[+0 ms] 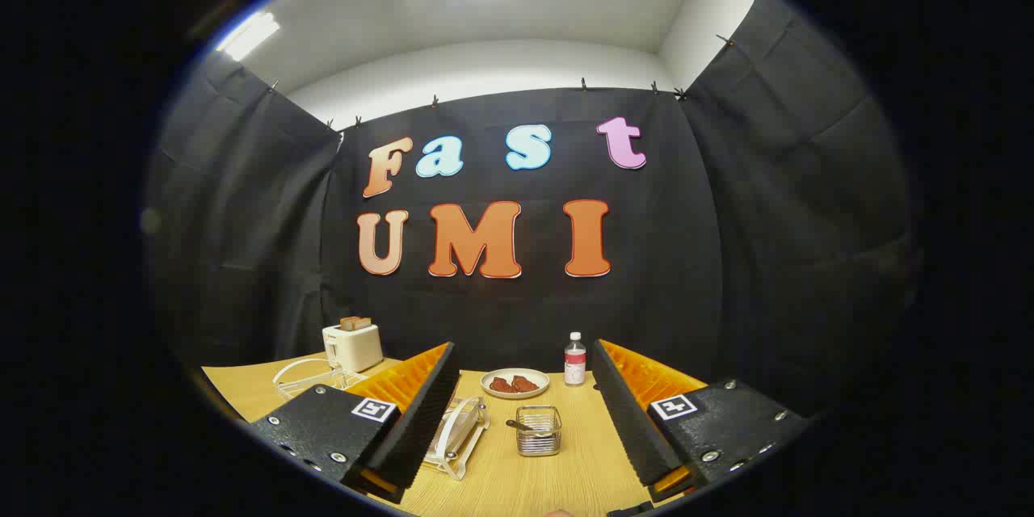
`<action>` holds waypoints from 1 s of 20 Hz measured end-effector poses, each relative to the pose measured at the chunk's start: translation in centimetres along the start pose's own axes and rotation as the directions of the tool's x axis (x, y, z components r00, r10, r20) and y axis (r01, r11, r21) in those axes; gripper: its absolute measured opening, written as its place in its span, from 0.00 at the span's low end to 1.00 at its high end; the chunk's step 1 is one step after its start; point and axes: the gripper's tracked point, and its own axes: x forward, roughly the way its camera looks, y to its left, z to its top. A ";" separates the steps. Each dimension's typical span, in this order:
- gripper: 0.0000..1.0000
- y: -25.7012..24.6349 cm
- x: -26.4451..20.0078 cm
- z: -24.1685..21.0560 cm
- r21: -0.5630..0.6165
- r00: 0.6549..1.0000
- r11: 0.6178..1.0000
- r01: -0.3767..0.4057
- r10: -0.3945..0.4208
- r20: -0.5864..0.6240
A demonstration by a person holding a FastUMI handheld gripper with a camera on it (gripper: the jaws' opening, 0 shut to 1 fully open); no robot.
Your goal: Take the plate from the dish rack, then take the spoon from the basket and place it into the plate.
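My gripper [523, 351] hangs open above the wooden table [517, 485], with nothing between its fingers. Below and between the fingers stands a small wire basket [538, 430], and the spoon [521, 425] lies in it with its handle poking out to the left. Left of the basket is a clear dish rack [462, 452] holding a pale plate [457, 428] upright on its edge. The left finger partly hides the rack.
Beyond the basket sits a white dish [514, 382] with red-brown food pieces. A small bottle [574, 359] with a white cap stands to its right. At the far left are a white toaster [353, 346] with bread in it and a second clear rack [311, 376].
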 end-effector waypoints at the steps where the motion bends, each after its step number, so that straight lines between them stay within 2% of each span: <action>1: 0.99 0.0 0.0 0.1 0.006 1.000 1.000 0.002 -0.002 0.004; 20: 0.99 1.6 0.0 0.5 -0.010 0.999 0.999 -0.030 0.030 0.013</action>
